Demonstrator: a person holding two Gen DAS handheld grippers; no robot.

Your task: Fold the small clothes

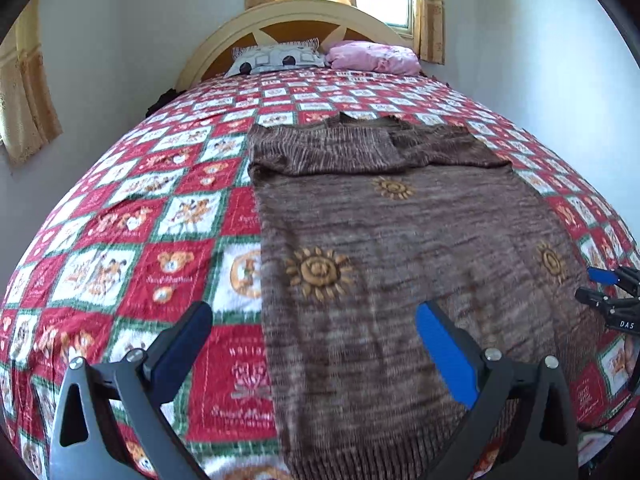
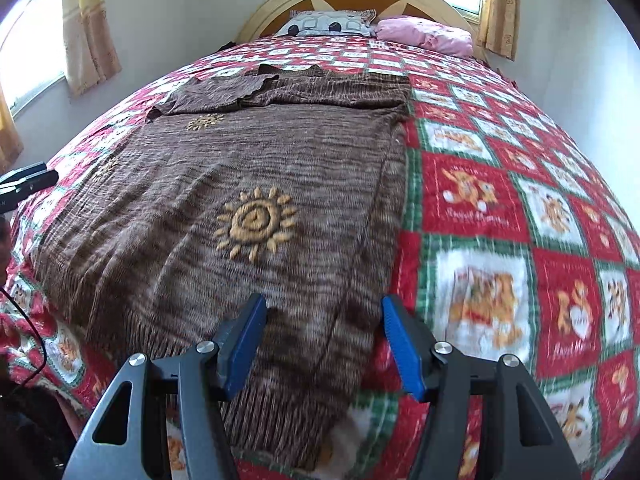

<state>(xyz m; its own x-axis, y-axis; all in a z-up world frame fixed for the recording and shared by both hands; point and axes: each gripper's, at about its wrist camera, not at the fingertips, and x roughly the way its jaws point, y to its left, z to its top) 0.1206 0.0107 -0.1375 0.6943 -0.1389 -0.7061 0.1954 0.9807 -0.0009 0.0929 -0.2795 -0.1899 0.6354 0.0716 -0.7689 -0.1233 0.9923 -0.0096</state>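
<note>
A brown knit sweater (image 1: 400, 240) with orange sun motifs lies flat on the bed, its sleeves folded across the chest at the far end. My left gripper (image 1: 316, 340) is open above the sweater's left edge near the hem, with nothing between its fingers. In the right wrist view the same sweater (image 2: 240, 184) fills the middle. My right gripper (image 2: 324, 340) hovers open over the hem's right corner and holds nothing. Each gripper shows in the other's view: the right gripper (image 1: 608, 296) at the right edge, the left gripper (image 2: 28, 184) at the left edge.
A red, white and green checked bedspread (image 1: 140, 240) covers the bed. A patterned pillow (image 1: 276, 58) and a pink pillow (image 1: 372, 56) lie against the cream headboard (image 1: 288, 12). Curtained windows stand behind and to the left. A dark cable (image 2: 32, 332) hangs at the bed's near left edge.
</note>
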